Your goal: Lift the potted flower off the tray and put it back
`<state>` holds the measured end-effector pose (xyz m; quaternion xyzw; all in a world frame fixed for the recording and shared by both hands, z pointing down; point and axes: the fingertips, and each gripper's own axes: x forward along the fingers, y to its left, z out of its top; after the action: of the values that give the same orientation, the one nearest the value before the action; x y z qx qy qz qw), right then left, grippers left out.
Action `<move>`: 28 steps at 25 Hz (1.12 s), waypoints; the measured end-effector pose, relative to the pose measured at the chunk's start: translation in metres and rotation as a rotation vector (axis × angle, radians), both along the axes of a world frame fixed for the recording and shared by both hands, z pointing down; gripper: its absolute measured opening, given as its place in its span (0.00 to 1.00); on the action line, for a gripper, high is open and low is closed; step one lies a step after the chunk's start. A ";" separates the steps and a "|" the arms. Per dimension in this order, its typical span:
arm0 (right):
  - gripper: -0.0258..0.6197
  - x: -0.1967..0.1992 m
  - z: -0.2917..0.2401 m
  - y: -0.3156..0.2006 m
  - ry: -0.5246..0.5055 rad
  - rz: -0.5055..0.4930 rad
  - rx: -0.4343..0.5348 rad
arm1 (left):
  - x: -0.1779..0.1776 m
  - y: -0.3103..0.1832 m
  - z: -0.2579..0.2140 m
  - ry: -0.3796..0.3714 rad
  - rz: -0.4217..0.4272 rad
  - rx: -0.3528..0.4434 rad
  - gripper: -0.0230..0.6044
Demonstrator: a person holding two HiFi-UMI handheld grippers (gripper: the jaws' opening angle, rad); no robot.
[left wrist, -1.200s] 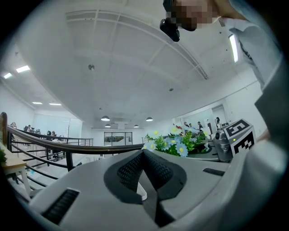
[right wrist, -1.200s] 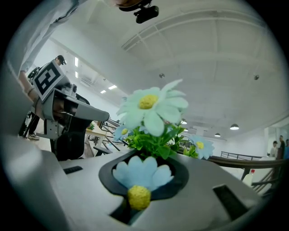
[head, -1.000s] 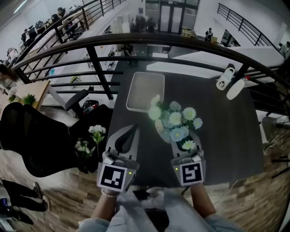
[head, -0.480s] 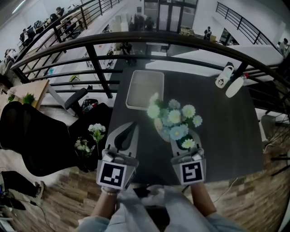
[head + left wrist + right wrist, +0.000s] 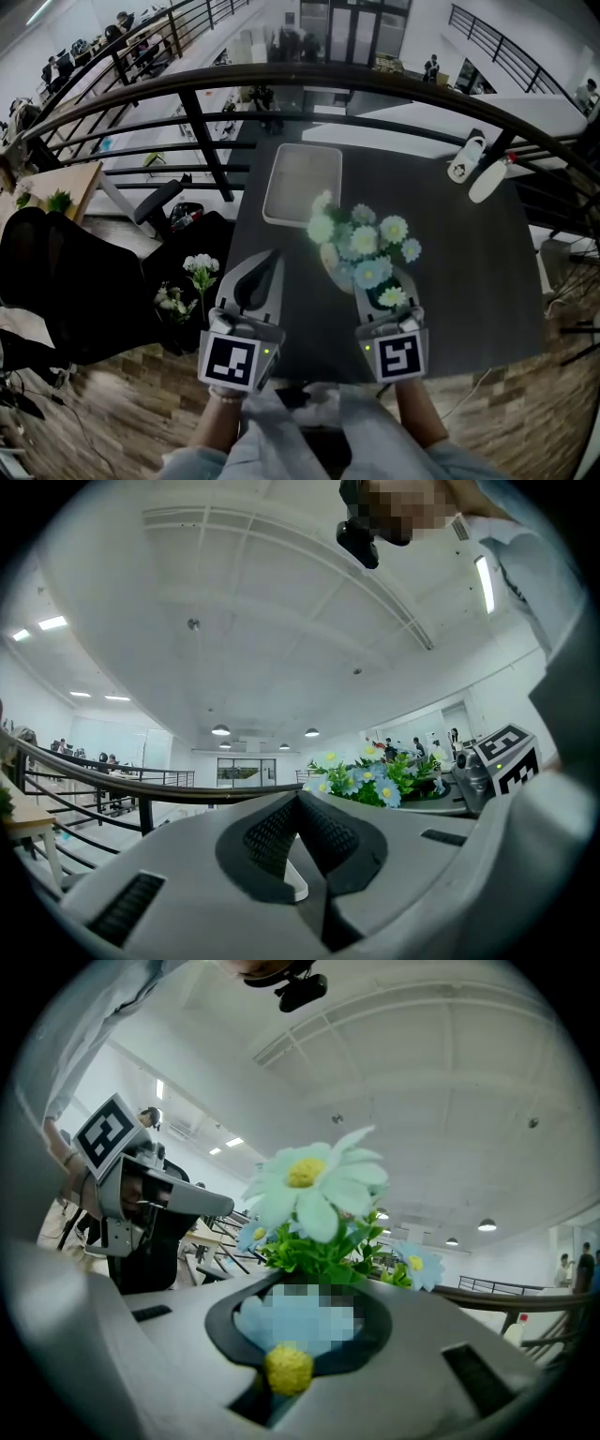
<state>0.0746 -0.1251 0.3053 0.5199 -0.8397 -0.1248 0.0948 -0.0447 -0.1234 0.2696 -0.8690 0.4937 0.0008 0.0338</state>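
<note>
The potted flower (image 5: 364,242), pale blue and white daisies in a beige pot, is over the middle of the dark table (image 5: 469,272), just in front of the empty grey tray (image 5: 274,202). My right gripper (image 5: 382,277) reaches level into the bunch from the near side. In the right gripper view its jaws (image 5: 309,1288) are closed round a blue bloom and stems, with a white daisy (image 5: 314,1180) above. Blooms hide its tips in the head view. My left gripper (image 5: 262,261) hangs shut and empty to the left of the pot, its pads (image 5: 323,832) meeting at the tip.
A dark curved railing (image 5: 281,80) runs behind the table. Two white bottles (image 5: 466,159) lie at the table's far right corner. A black chair (image 5: 56,281) and a bunch of white flowers (image 5: 199,272) are on the floor to the left.
</note>
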 end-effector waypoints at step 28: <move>0.14 0.003 0.000 0.002 -0.006 0.010 0.008 | 0.001 0.003 -0.001 0.014 0.014 0.009 0.04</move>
<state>0.0777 -0.1231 0.3051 0.5247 -0.8370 -0.1262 0.0906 -0.0441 -0.1207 0.2689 -0.8723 0.4877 0.0095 0.0343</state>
